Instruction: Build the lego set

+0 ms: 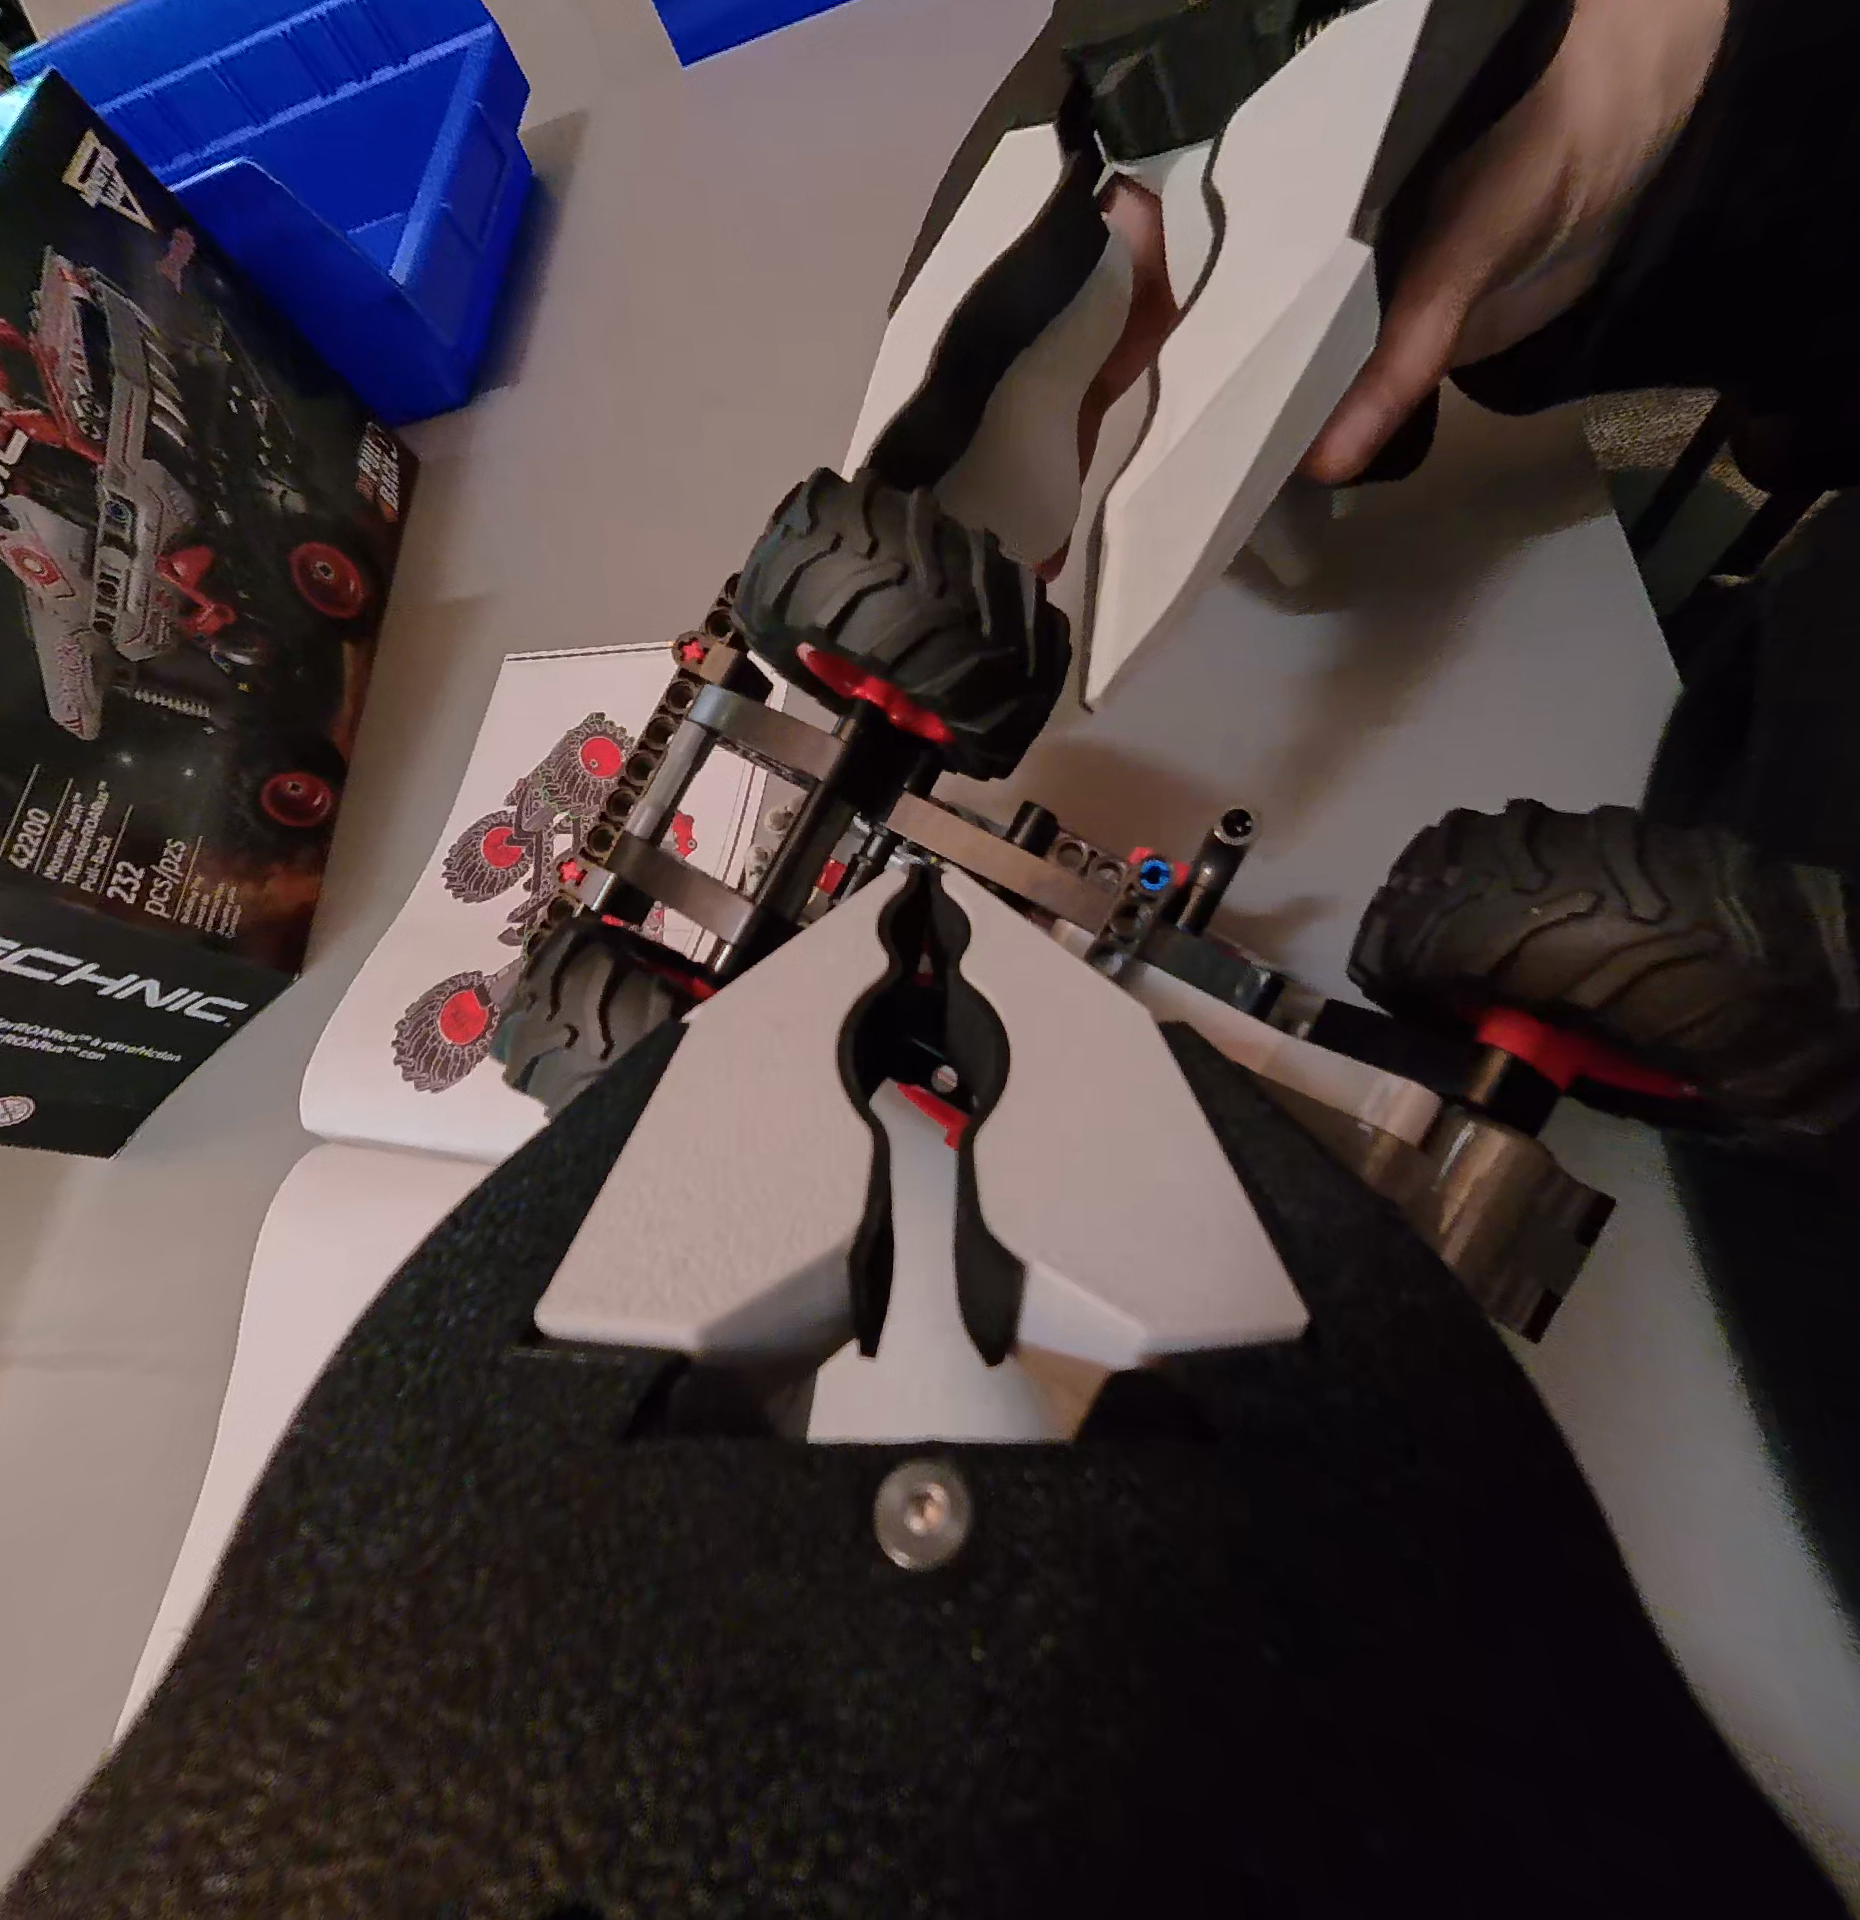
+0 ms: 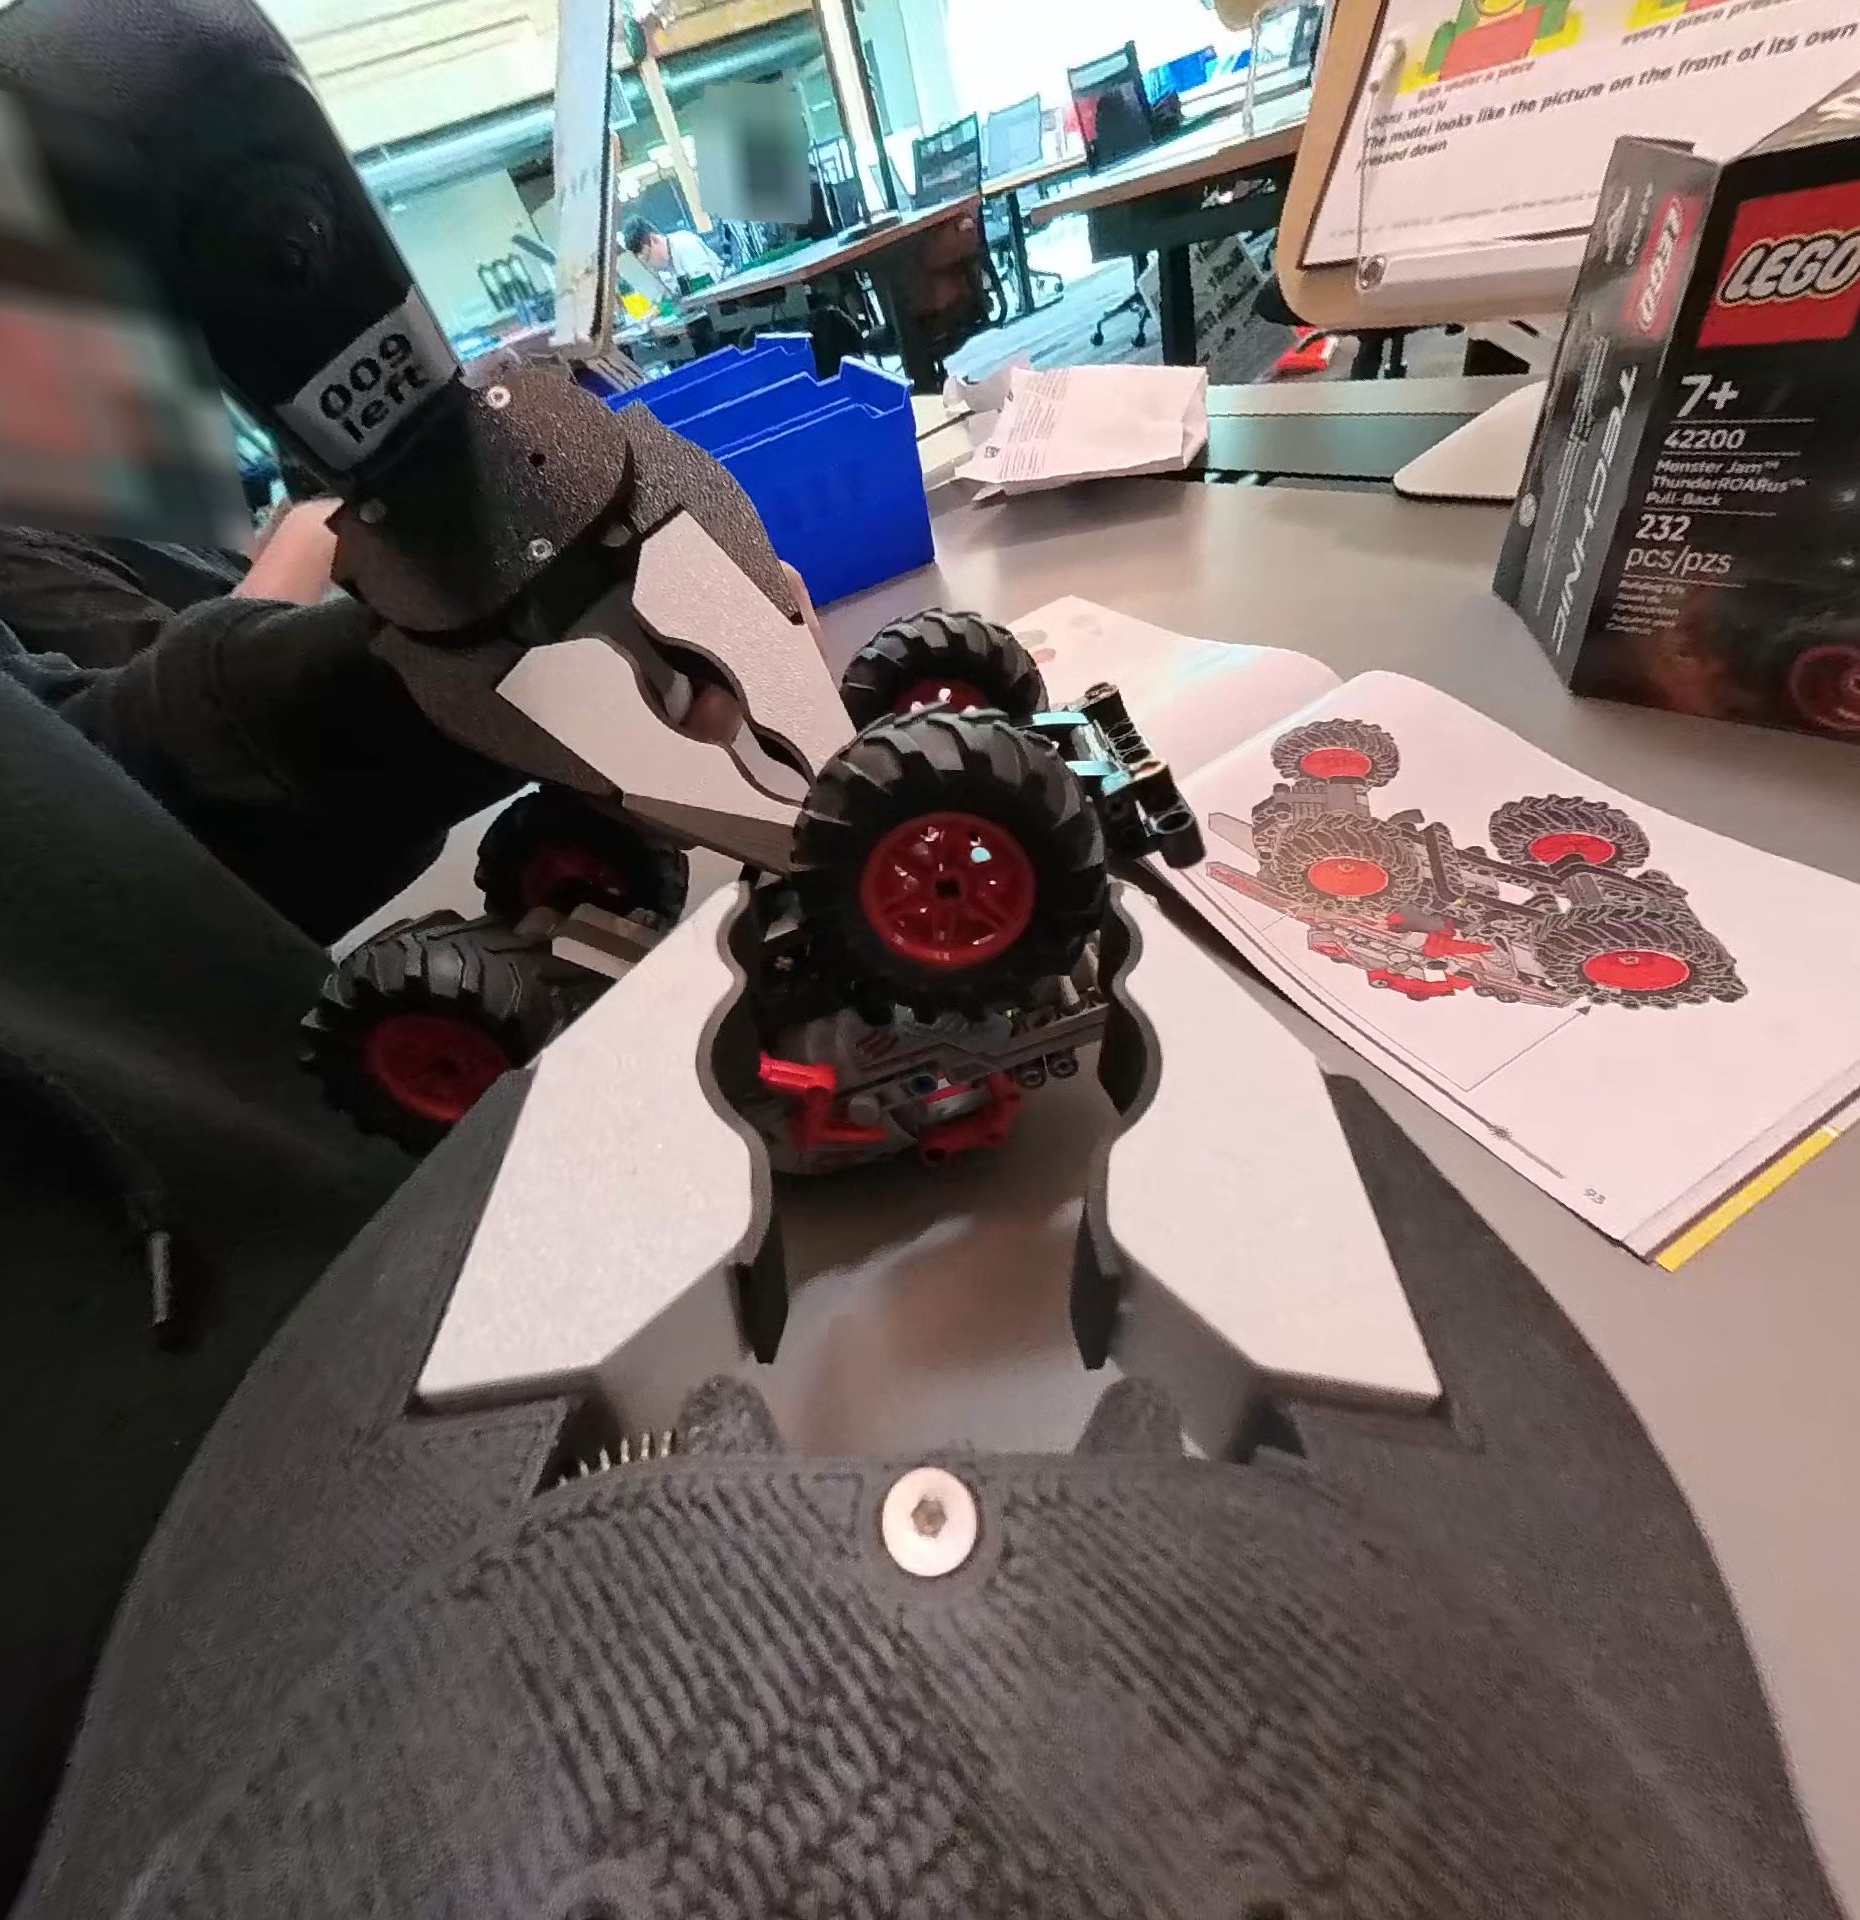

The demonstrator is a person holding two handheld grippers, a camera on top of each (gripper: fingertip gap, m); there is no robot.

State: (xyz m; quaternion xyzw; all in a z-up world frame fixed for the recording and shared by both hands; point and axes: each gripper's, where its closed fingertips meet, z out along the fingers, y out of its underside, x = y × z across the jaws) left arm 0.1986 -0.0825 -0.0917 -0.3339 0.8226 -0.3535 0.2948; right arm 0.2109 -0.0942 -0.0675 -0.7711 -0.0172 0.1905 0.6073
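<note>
A black Lego truck chassis (image 1: 760, 790) with red-hubbed tyres lies tilted over the table, partly on its side. My left gripper (image 1: 921, 894) is shut on a black beam in the middle of the chassis; it also shows in the right wrist view (image 2: 780, 800), reaching in behind the upper wheel. My right gripper (image 2: 926, 914) has its fingers on either side of the upper wheel (image 2: 947, 883) and grips its tyre. It also shows in the left wrist view (image 1: 983, 587) on that wheel (image 1: 905, 623). Other wheels (image 2: 427, 1039) (image 2: 936, 665) (image 1: 1612, 935) sit on their axles.
An open instruction booklet (image 2: 1528, 935) lies under and right of the model. The set's box (image 2: 1736, 468) stands at the far right. Blue bins (image 2: 801, 457) and a crumpled paper bag (image 2: 1092, 426) sit at the back of the grey table (image 2: 1269, 561). A hand (image 1: 1528, 260) holds the right gripper. Both grippers' tips are close together, under 4 cm apart.
</note>
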